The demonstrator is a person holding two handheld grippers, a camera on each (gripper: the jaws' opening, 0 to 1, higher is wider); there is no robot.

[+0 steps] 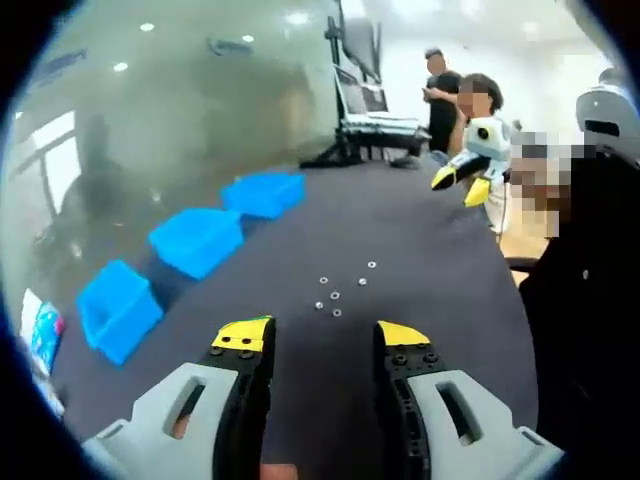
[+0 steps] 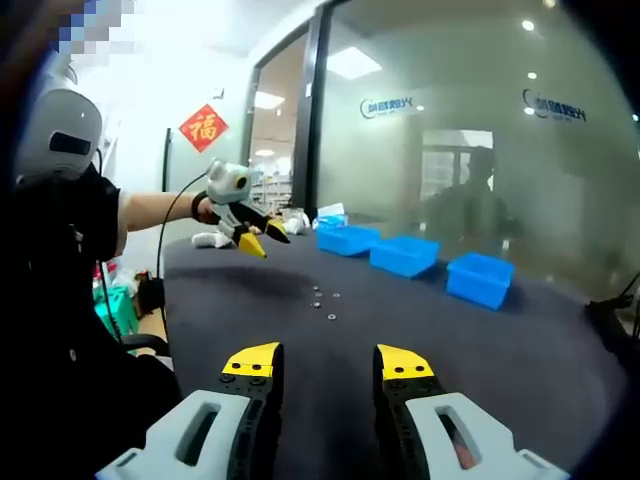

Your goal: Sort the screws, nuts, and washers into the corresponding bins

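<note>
Several small silver screws, nuts and washers lie loose in a cluster on the dark table, ahead of my left gripper. That gripper is open with nothing between its yellow-tipped jaws. Three blue bins stand in a row to the left of the cluster. My right gripper is also open and holds nothing. In its view the small parts lie ahead and the bins line the right. Each gripper shows far off in the other's view.
A glass wall runs behind the bins. A monitor stand sits past the table's far end, with people standing beyond. The person's dark-clothed body borders the table side opposite the bins.
</note>
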